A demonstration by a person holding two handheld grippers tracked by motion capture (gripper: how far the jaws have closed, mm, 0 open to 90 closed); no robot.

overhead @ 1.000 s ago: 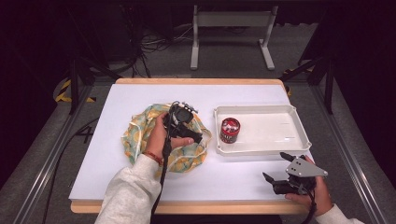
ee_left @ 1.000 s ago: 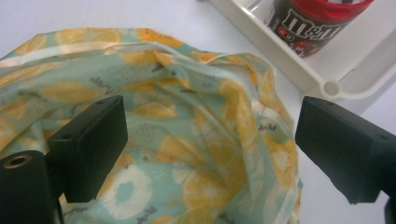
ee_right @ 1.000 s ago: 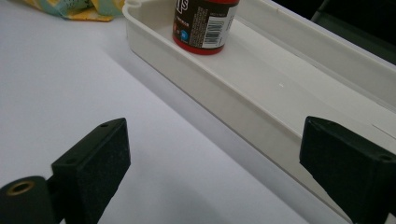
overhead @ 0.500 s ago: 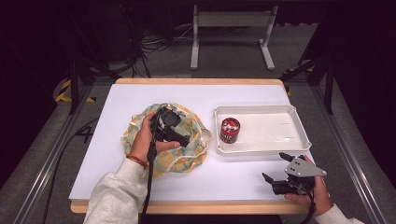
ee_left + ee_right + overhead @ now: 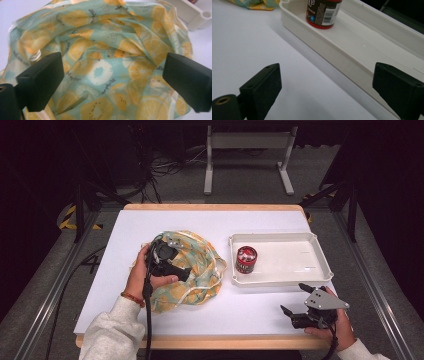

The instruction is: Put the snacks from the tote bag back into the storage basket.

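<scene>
High view showed the left gripper [image 5: 167, 251], jaws just spread and empty, over the fruit-print cloth bag [image 5: 200, 270] beside the tray [image 5: 320, 265], likely needing a fresh pinch next.

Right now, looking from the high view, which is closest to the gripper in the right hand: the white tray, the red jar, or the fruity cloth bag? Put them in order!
From the right gripper, at the table's near right edge:
1. White tray, just beyond it, up and slightly left.
2. Red jar, standing in the tray's left end.
3. Fruity cloth bag, farthest, at the table's left-middle, under the left gripper.
</scene>
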